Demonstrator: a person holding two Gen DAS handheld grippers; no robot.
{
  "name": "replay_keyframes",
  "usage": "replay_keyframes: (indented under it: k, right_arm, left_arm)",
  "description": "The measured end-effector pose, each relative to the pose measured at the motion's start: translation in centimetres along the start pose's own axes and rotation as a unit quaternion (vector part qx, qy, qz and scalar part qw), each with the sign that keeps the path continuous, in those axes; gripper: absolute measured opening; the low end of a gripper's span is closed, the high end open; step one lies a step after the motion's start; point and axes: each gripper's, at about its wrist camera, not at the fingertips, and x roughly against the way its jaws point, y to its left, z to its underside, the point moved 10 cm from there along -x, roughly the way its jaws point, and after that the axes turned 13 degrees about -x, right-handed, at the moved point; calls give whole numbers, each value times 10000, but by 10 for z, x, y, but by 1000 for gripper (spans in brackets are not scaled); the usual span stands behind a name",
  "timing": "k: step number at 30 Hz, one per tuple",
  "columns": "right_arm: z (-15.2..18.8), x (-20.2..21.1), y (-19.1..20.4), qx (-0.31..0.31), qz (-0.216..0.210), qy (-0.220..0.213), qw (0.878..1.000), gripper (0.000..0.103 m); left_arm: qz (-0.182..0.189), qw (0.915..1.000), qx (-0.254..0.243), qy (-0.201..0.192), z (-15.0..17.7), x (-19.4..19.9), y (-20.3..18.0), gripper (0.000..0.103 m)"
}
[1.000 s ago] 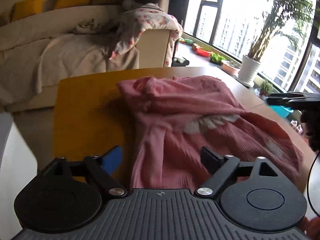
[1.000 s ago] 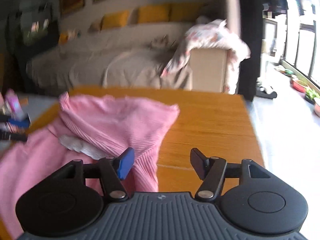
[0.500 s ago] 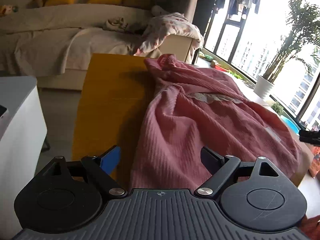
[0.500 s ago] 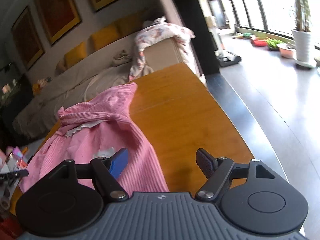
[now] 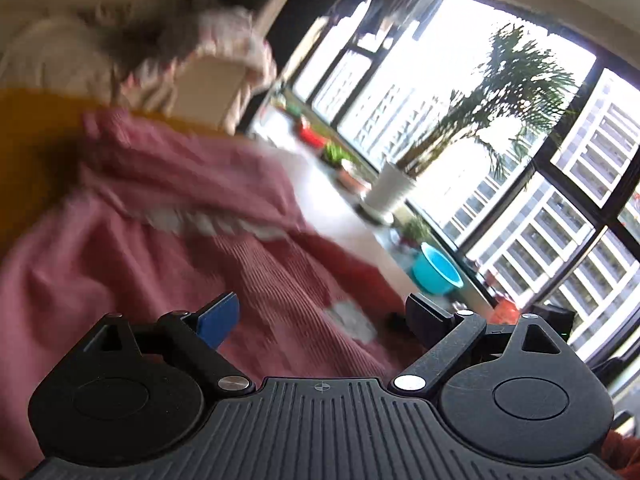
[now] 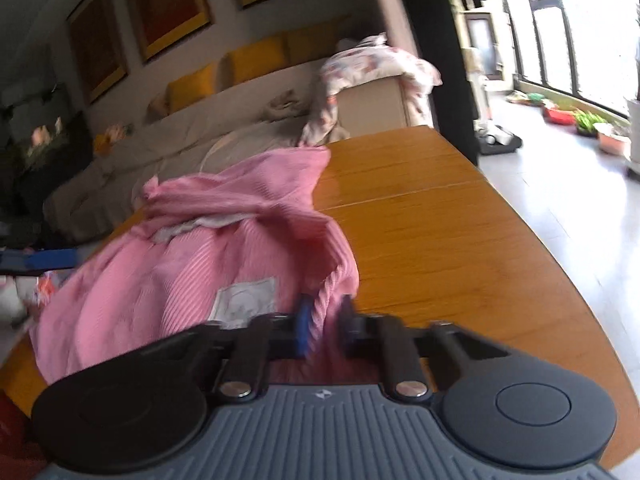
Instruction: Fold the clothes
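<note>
right wrist view: the right gripper (image 6: 324, 330) is clenched on a bunched edge of the pink ribbed garment (image 6: 192, 264), its jaws drawn together around the cloth; half a second ago those jaws stood wide apart above the same edge. the garment lies rumpled on the wooden counter (image 6: 440, 240), spread over its left part, with a white label (image 6: 244, 300) turned up just beside the pinch and a pale neckline trim farther back. left wrist view: the left gripper (image 5: 324, 314) is released, jaws apart, poised over the near side of the garment (image 5: 160, 248) and holding nothing; this view is blurred and has swung toward the window and the potted palm (image 5: 500, 112) since the earlier frames. judgement: one edge is now secured and the other is not, so the cloth is neither flat nor folded; a fold or a straightening pull could follow, and the pictures do not settle which.
</note>
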Motion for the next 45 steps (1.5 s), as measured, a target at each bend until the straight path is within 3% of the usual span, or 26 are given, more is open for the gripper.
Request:
replay_keyframes:
  k: [3,5,9,12,15,17,20,23,26,29,31,33,36,39,41,45]
  right_arm:
    - [-3,12,30,906,-88,44,9958,7]
    - [8,15,56,1786,-123,296,9834,7]
    - [49,6,92,3276,-15,954,9400,7]
    - [69,6,112,4207,95,943,9022,8]
    - [69,17,121,3741,-357,1374,9164,14]
    - [63,29,119,3389,-611,1537,9262,34]
    - [40,51,112,2792,-872,1436,9454,50]
    - [7,68,95,2092,-882,986,9689,54]
    - [-3,67,74,1760,-508,628,9811,51]
    - [18,56,63,1607,-478,844,9822,37]
    - [44,44,65,1894,-433,1105,9747,37]
    - [57,38,71,2305,-392,1094,9661,37]
    - [43,44,80,2458,-441,993,9632,37]
    - [19,47,91,2276,-612,691,9694,47]
    - [9,42,98,2050,-735,512,9747,59]
    - [2,35,106,1514,-928,412,9832,61]
  left_arm:
    - [179,9993,177,282,14,-22,-6,94]
    - [183,9989,146,405,20,-28,-7,95]
    - [114,9992,38,389,25,-23,-7,96]
    - [42,9997,20,253,22,-7,-1,98]
    - [-64,9999,28,145,14,6,6,100]
    - [-129,9999,12,96,9,12,9,100]
    - [-216,9997,-65,52,7,18,11,100]
    - [-303,9994,-142,8,6,24,14,100]
    - [-514,9983,-282,-44,6,35,20,100]
    - [-1056,9935,-419,-16,14,62,45,100]
    - [-1418,9886,-507,4,19,81,61,100]
    - [-1771,9831,-454,41,24,99,81,100]
    - [-2260,9737,-290,53,33,126,109,100]
    - [-2481,9687,-81,5,42,145,127,100]
    - [-2512,9679,-78,2,45,147,132,99]
    - [-2531,9669,-295,137,49,135,134,90]
